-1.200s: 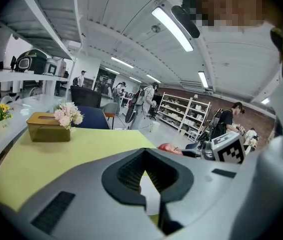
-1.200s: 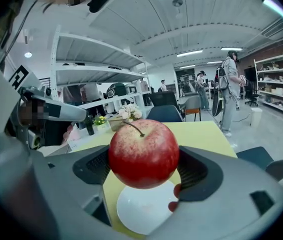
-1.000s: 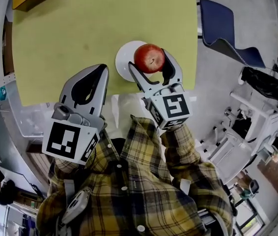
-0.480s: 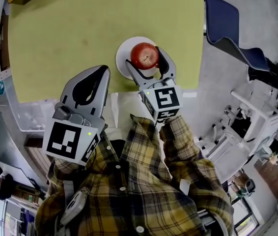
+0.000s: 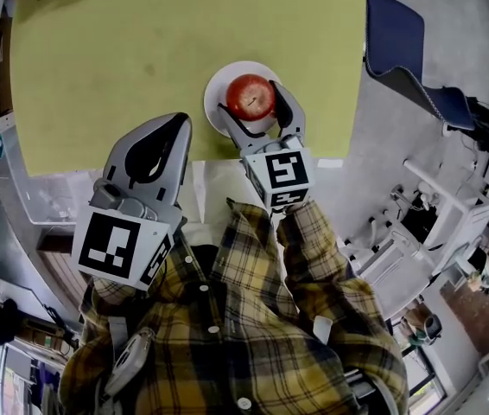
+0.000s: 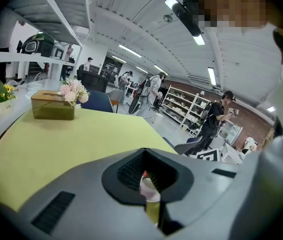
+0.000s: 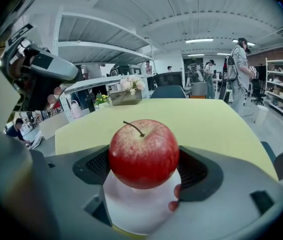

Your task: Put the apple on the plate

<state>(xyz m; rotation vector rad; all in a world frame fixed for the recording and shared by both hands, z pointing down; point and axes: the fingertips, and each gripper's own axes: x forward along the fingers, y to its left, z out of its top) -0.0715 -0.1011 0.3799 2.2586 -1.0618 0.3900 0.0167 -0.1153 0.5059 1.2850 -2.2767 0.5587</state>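
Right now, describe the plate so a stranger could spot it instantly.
Find the yellow-green table, then its near edge by the right tongs. The plate lies beneath the red apple they grip: the only round, flat white disc there.

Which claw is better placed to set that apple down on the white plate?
The right claw. It grips the apple between its jaws, directly over the plate, so it probably only needs to lower and let go. The left claw is shut, empty and off to the side.
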